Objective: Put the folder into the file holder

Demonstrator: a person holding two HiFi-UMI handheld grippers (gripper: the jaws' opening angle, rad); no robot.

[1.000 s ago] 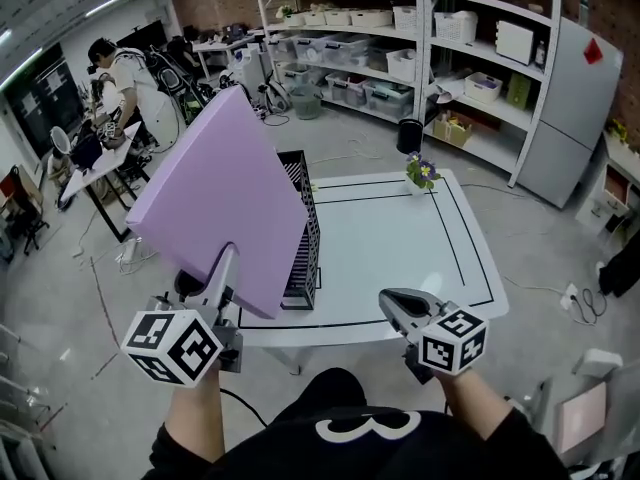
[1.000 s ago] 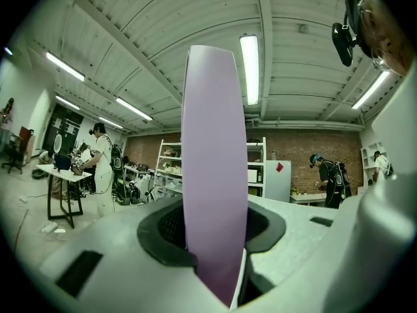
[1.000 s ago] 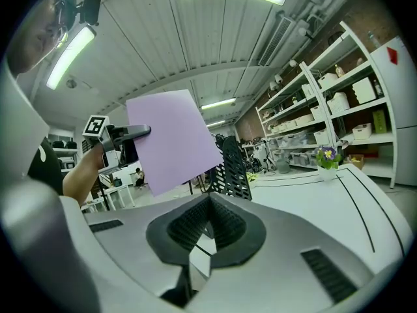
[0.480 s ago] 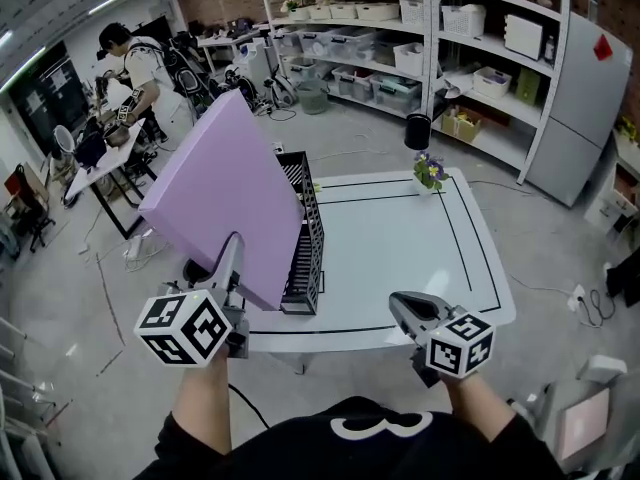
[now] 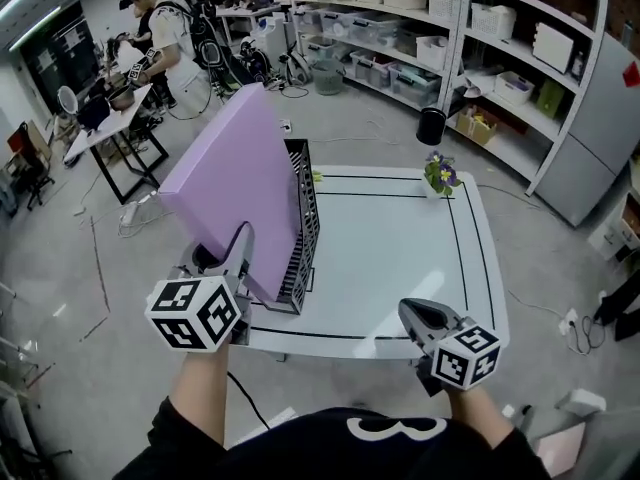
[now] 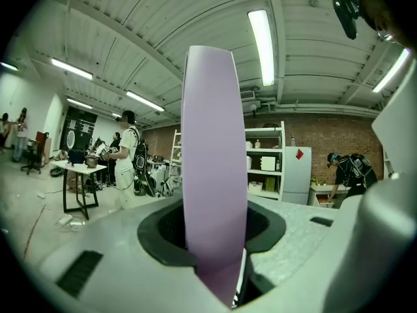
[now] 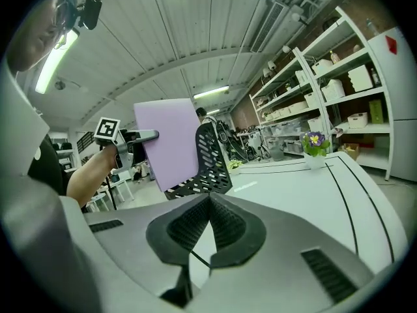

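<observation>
**Left gripper view: purple folder clamped edge-on, tilting beside the file holder**

Your left gripper (image 6: pixel 215 240) is pinching the purple folder (image 6: pixel 208 162) between its dark pads. The folder's thin edge is rising straight up from the jaws and filling the middle of that view. In the head view, the left gripper (image 5: pixel 242 238) is gripping the folder (image 5: pixel 235 188) at its near lower edge. The broad purple face is leaning up and away to your left.

Your right gripper (image 7: pixel 207 220) is holding nothing, and its pads are meeting at the tip. In the head view the right gripper (image 5: pixel 412 314) is hovering over the near right edge of the white table (image 5: pixel 390 258), well apart from the folder.

The folder's lower corner is sitting right against the left side of the black mesh file holder (image 5: pixel 300 218). The holder is standing along the table's left edge. From the right gripper view, the folder (image 7: pixel 168 142) is overlapping the file holder (image 7: pixel 212 158) on its far side, with the left gripper (image 7: pixel 151 135) gripping it from the left. You cannot tell from any view whether the bottom edge is resting in a slot.

Farther out, a small flower pot (image 5: pixel 438 176) is standing at the table's far edge. Beyond it, storage shelves (image 5: pixel 480 28) are lining the wall, and a person (image 5: pixel 165 28) is working at a bench.
</observation>
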